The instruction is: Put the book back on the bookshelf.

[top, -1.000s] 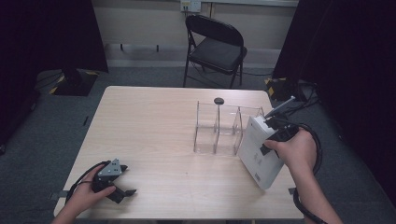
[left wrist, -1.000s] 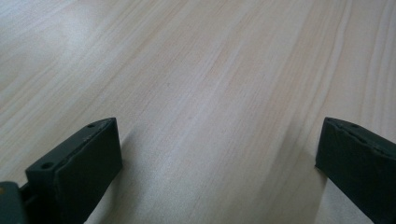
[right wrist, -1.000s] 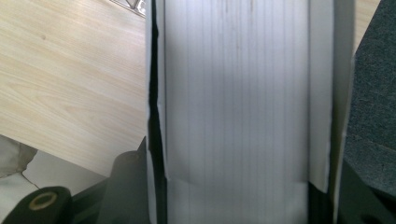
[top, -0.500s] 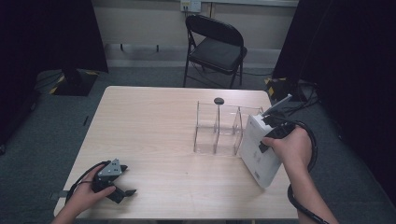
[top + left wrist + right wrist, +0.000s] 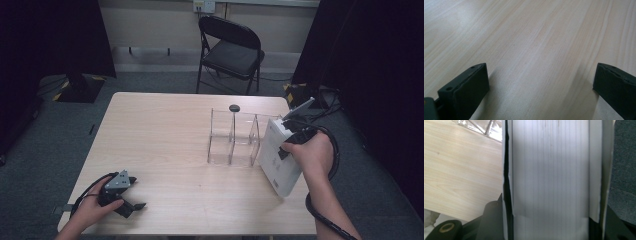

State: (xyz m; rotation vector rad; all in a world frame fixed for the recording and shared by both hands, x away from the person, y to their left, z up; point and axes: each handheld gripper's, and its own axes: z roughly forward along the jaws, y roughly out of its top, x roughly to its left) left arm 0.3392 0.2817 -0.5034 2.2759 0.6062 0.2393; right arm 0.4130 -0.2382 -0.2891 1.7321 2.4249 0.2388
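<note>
My right gripper (image 5: 289, 142) is shut on a tall white box (image 5: 277, 162), which I hold tilted over the table's right edge. The box's upper corner is right beside a clear three-compartment organizer (image 5: 234, 137). In the right gripper view the box's narrow white side (image 5: 551, 177) runs up between the black jaws of my right gripper (image 5: 552, 225), with a corner of the organizer (image 5: 481, 127) at top left. My left gripper (image 5: 131, 200) rests on the table at the near left, open. Between the jaws of my left gripper (image 5: 541, 85) there is just bare wood.
The light wooden table (image 5: 160, 135) has a small black round object (image 5: 234, 108) just behind the organizer. A black folding chair (image 5: 232, 47) stands beyond the far edge. Dark curtains hang on both sides, and cables lie on the floor at right.
My right hand has shifted slightly with the white box, still beside the organizer. The left gripper has stayed where it was.
</note>
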